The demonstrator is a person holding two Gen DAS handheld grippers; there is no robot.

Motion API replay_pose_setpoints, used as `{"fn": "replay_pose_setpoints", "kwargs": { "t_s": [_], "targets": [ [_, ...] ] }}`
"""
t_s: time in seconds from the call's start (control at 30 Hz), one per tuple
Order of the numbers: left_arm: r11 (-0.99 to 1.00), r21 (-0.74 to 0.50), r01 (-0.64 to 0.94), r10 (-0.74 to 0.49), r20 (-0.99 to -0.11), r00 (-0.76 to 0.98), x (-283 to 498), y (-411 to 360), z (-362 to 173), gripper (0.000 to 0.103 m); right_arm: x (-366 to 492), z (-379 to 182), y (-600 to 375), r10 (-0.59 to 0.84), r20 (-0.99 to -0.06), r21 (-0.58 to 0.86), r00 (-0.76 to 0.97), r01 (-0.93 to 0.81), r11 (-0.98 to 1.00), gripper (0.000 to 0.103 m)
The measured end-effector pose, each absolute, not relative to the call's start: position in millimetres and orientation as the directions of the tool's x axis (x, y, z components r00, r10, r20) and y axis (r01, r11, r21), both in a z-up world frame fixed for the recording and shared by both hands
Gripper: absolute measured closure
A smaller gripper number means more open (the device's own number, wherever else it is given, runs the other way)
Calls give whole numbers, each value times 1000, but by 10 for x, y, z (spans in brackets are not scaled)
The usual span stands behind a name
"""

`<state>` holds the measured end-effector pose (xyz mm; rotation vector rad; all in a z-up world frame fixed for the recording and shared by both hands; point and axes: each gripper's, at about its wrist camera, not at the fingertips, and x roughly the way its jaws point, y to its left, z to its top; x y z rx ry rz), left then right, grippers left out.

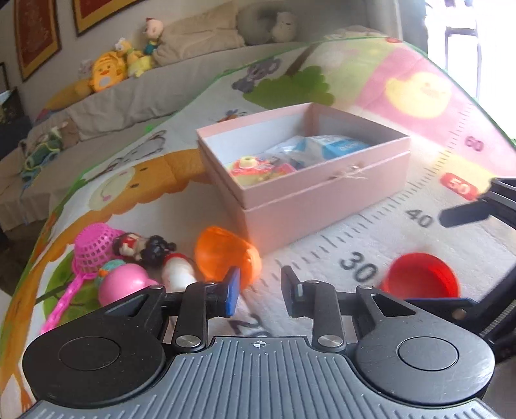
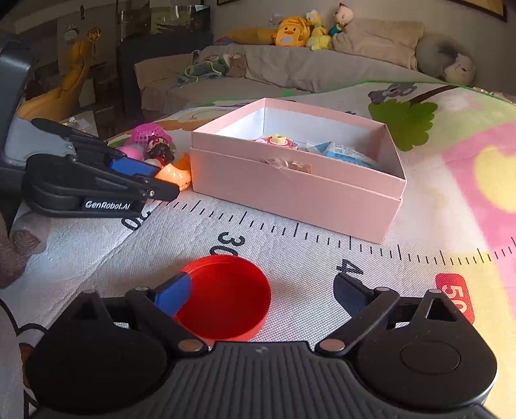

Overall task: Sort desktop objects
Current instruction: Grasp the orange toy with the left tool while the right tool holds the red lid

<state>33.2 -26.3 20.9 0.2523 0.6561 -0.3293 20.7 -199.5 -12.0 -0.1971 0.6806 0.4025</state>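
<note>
Sitting on a play mat [image 2: 290,258] with numbers and animal pictures is a pink box [image 2: 290,190] with its top open. Inside the box are a round red and yellow toy [image 1: 254,167] and a blue and white packet [image 1: 335,146]. Both lie on the box floor, the toy toward one end and the packet toward the other.

Left of the box is a small heap of toys. An orange shell [image 1: 225,254] lies nearest the box, just beside its corner. A little doll [image 1: 145,248] with black hair lies next to it, touching a white piece [image 1: 179,274]. A pink net basket [image 1: 93,248] with a long handle and a pink ball [image 1: 124,283] lie at the far left of the heap. Behind the mat, soft toys [image 2: 300,30] sit on a sofa [image 2: 274,71].

The left gripper [image 1: 259,290] has its fingers apart with nothing between them. It is low over the mat, with the orange shell just past its left finger. Nothing stands between it and the heap.

The right gripper [image 2: 261,295] is wide open too. A red cap [image 2: 225,296] lies on the mat, open side up, near the number 30. The cap is between the fingers, close against the left blue pad [image 2: 172,295] and apart from the right one.
</note>
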Motion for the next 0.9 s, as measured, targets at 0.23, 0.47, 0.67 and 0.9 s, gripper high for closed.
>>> {"fn": "replay_pose_setpoints", "kwargs": {
  "t_s": [0.23, 0.47, 0.67, 0.9],
  "targets": [
    [898, 146, 415, -273, -555, 786, 49, -305, 266, 31, 144, -119, -2102, 287, -638, -17, 714, -386, 922, 1],
    [948, 52, 314, -228, -578, 783, 381, -167, 143, 24, 148, -118, -2163, 273, -625, 5, 731, -346, 938, 0],
    [972, -8, 236, -190, -619, 762, 668, 4, 54, 15, 162, -138, -2157, 277, -638, 10, 719, -351, 936, 0],
    [960, -65, 272, -249, -639, 728, 923, -41, 39, 19, 207, -168, -2150, 276, -667, 21, 692, -353, 936, 0]
  ]
}}
